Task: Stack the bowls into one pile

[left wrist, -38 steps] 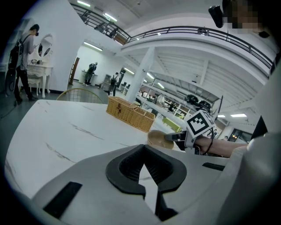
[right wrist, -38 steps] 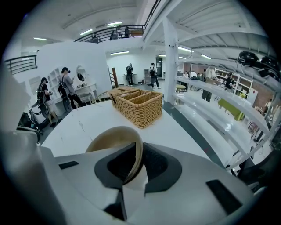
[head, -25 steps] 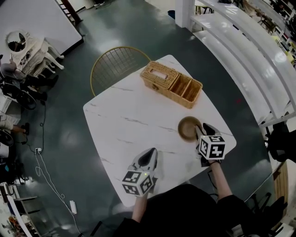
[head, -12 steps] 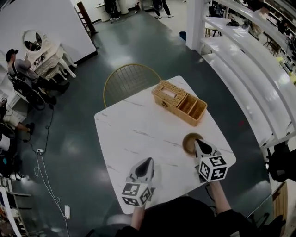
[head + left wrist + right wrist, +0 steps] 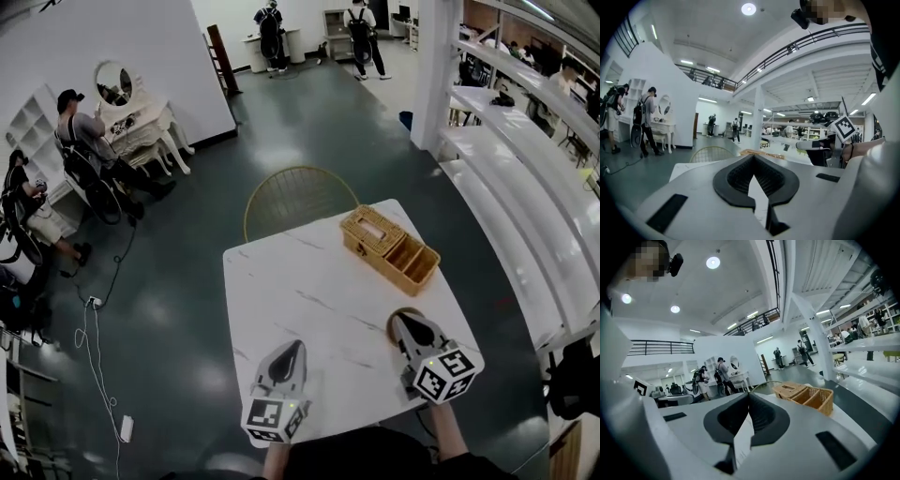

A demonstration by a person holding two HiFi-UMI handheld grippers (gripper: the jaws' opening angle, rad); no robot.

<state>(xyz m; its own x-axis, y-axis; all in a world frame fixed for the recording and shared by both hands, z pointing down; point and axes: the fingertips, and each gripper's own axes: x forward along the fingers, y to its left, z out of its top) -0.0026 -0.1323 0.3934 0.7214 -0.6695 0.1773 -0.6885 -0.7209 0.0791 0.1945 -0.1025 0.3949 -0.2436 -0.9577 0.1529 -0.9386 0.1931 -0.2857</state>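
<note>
A brown bowl point(image 5: 392, 319) sits near the right edge of the white marble table point(image 5: 309, 291), mostly hidden behind my right gripper point(image 5: 405, 325). That gripper hangs above the bowl, shut with nothing between its jaws; in its own view the pads point(image 5: 749, 401) meet. My left gripper point(image 5: 297, 347) is raised over the table's near side, also shut and empty, its fingertips point(image 5: 752, 159) touching. No bowl shows in either gripper view. Each gripper appears in the other's view: the right gripper point(image 5: 820, 145) and the left gripper point(image 5: 670, 400).
A wicker basket point(image 5: 389, 248) with compartments stands at the table's far right, also visible as the basket point(image 5: 806, 397). A gold wire chair point(image 5: 295, 192) is pushed in at the far side. Several people stand by a dressing table point(image 5: 141, 117) at the far left.
The right jaws stood open at the bowl's rim a second ago and are now shut, without the bowl. Both grippers have lifted and levelled out. The head view has tilted up.
</note>
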